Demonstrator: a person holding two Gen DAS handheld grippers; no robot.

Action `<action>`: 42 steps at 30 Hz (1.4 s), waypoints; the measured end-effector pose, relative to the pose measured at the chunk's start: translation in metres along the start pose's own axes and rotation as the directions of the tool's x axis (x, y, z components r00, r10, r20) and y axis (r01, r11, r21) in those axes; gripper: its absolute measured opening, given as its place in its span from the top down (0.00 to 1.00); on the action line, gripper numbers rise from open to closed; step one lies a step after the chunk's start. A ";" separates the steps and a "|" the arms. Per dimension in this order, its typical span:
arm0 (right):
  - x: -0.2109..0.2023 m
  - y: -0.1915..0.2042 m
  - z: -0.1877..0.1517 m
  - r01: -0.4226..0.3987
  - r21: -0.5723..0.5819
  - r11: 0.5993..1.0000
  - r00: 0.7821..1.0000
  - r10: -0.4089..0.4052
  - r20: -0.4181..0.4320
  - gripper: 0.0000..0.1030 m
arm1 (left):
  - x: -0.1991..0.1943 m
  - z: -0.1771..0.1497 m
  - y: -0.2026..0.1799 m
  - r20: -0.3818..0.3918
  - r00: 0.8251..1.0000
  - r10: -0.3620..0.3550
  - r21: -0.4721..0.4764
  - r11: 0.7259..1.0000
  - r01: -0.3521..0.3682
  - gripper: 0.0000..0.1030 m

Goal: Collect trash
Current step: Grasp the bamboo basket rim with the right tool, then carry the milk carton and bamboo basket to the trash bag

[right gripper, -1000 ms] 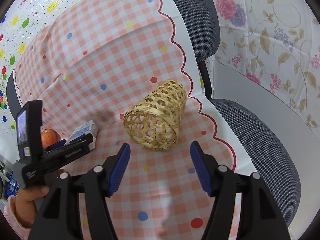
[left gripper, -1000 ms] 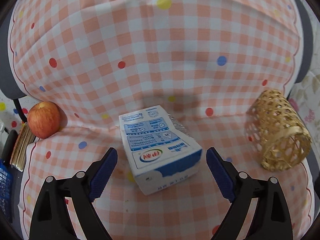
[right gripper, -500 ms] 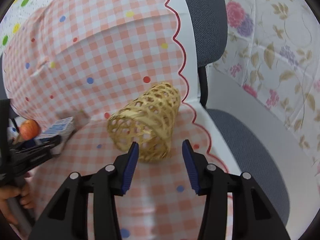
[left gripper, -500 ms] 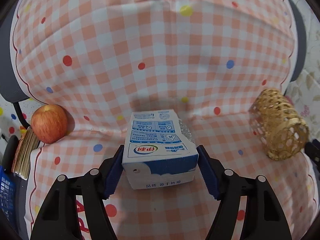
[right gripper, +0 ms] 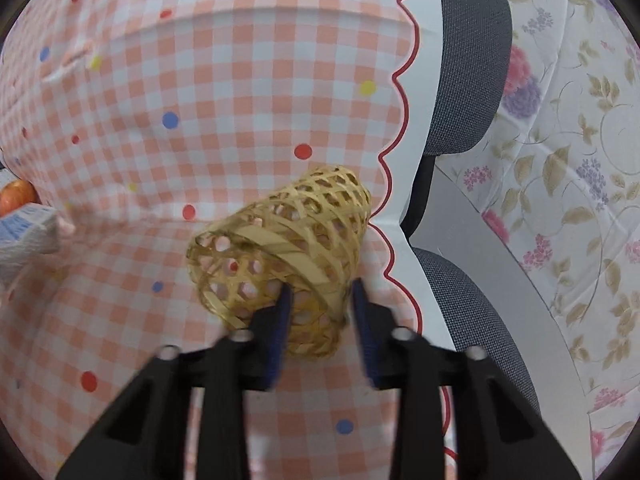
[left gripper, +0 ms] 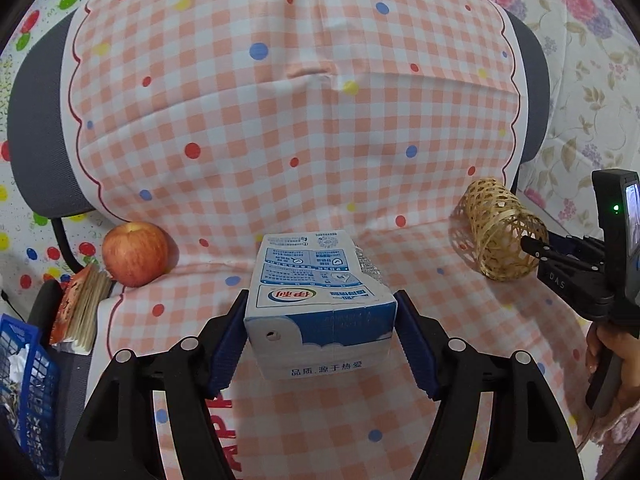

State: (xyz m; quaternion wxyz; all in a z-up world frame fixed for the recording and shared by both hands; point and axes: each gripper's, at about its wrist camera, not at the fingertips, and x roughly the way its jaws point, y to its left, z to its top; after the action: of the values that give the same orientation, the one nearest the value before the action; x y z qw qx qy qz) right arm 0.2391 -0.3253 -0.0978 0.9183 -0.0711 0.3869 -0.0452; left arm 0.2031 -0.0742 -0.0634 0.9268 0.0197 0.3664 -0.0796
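Left wrist view: left gripper (left gripper: 320, 336) clamped on the milk carton (left gripper: 320, 300), blue pads pressed flat against both sides, carton sitting dead centre in the lower half of the frame on the checked cloth (left gripper: 280, 128). White and blue print facing up, torn foil spout peeking out at the carton's far right corner. Off to the left of the frame, a red apple (left gripper: 135, 254) resting on the cloth, well apart from the carton. Below the apple, a stack of thin sticks or cards (left gripper: 82, 308), and a blue mesh bin (left gripper: 28, 388) tucked into the lower left edge with crumpled scraps inside. Over at the right, the woven bamboo basket (left gripper: 500, 230) lying on its side, open mouth turned toward the lower right, with a black fingertip of the right gripper (left gripper: 532, 246) poking at its rim.

Right wrist view: right gripper (right gripper: 320, 308) narrowed around the basket's (right gripper: 280, 252) rim, one blue pad inside the mouth, the other outside the wall, wicker caught between them. Slight motion blur over the fingers. Basket in the centre of the frame, close to the cloth's (right gripper: 200, 100) scalloped red edge. Grey chair (right gripper: 468, 80) showing past that edge on the right.
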 end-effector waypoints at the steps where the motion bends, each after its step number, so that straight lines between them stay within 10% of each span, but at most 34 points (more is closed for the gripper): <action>1: -0.002 0.001 -0.001 -0.002 0.005 1.000 1.000 0.002 0.006 0.79 | -0.001 -0.001 0.001 -0.003 1.000 -0.001 -0.004 1.000 0.001 0.32; 6: -0.023 0.007 -0.005 0.022 0.012 1.000 0.999 -0.023 0.028 0.93 | -0.015 -0.009 0.003 -0.002 1.000 -0.014 -0.007 1.000 0.013 0.32; 14: -0.108 -0.002 -0.030 -0.185 0.161 0.969 0.982 0.178 0.056 0.93 | -0.062 -0.029 -0.003 0.030 0.998 -0.060 0.017 0.998 0.060 0.32; 26: -0.216 -0.002 -0.107 -0.249 0.218 0.944 0.965 0.221 0.144 0.94 | -0.142 -0.089 -0.026 0.084 0.979 -0.188 0.094 0.979 0.180 0.32; 35: -0.267 -0.022 -0.172 -0.154 0.283 0.947 0.982 0.116 0.147 0.94 | -0.168 -0.131 -0.054 0.083 0.937 -0.339 0.168 0.932 0.322 0.32; 42: -0.303 -0.048 -0.221 -0.048 0.352 0.935 0.993 0.008 0.115 0.93 | -0.182 -0.155 -0.113 0.033 0.862 -0.506 0.292 0.830 0.476 0.33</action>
State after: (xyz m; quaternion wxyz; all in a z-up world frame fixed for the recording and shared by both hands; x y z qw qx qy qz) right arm -0.1320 -0.3515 -0.0291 0.9369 0.0983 0.3212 -0.0970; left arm -0.0507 -0.1465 -0.0499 0.8818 0.0485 0.2936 -0.3658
